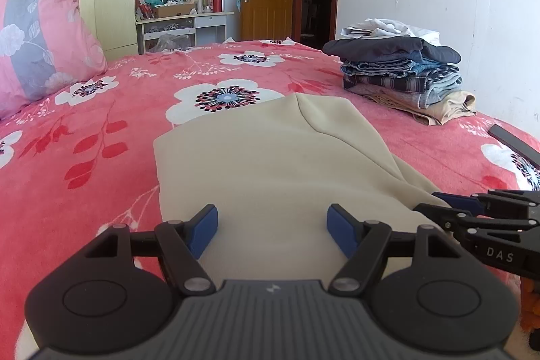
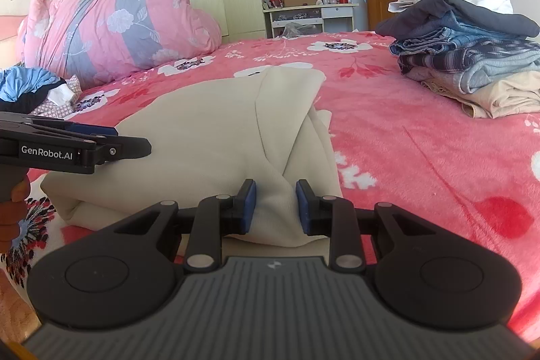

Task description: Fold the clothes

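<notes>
**Cream garment half-folded at the near edge of the bed**

A cream garment (image 1: 270, 157) lies on the red floral bed (image 1: 101, 140), close to its near edge, already doubled into a rough rectangle with one flap turned over on the right side. Toward the far right corner sits a stack of folded clothes (image 1: 401, 70); a pink quilt (image 2: 111, 22) is heaped at the far left, and a small pile of unfolded clothes (image 2: 30, 86) lies by the left edge.

The left gripper (image 1: 271, 231) hangs over the garment's near hem with its jaws spread wide, holding nothing. The right gripper (image 2: 275, 206) has its pads either side of a raised ridge of cloth at the near right corner; the jaws look partly closed, pinching the fold loosely rather than clamped tight.

The fabric looks like a soft, fairly thick knit: light, limp, likely to sag and slide over itself when lifted. The best hold is probably at the two near corners, through all layers, so the flap does not fall open.
</notes>
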Tool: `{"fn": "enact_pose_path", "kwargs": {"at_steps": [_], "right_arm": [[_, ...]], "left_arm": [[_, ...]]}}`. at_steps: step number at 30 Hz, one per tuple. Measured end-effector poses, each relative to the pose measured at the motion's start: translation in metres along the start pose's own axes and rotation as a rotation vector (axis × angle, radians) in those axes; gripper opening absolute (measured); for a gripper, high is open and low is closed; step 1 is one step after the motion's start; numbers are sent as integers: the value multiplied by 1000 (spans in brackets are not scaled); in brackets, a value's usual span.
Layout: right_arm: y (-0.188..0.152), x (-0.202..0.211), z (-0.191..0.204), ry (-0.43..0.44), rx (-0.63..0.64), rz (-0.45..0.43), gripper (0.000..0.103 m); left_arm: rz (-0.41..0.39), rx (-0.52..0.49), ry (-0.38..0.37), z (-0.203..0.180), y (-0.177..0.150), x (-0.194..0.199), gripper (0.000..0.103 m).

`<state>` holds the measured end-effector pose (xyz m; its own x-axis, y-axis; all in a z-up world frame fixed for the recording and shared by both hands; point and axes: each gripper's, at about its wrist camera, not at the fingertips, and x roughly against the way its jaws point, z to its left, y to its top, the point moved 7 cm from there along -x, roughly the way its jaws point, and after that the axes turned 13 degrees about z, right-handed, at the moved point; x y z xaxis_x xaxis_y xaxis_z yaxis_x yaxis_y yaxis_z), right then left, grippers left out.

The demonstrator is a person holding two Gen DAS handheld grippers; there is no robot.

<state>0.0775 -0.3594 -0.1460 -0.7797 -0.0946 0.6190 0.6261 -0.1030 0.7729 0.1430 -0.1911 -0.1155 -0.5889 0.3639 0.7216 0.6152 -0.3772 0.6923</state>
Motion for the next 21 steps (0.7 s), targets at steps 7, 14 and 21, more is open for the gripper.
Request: {"fn": "enact_pose_path", "kwargs": {"at_steps": [7, 14, 21], "right_arm": [[0, 0, 0, 0, 0, -1, 25], [0, 0, 0, -1, 1, -1, 25], [-1, 0, 0, 0, 0, -4, 25]], "left_arm": [[1, 5, -2, 1, 0, 0, 73], [1, 8, -1, 1, 0, -1, 73], [1, 10, 0, 1, 0, -1, 73]]}}
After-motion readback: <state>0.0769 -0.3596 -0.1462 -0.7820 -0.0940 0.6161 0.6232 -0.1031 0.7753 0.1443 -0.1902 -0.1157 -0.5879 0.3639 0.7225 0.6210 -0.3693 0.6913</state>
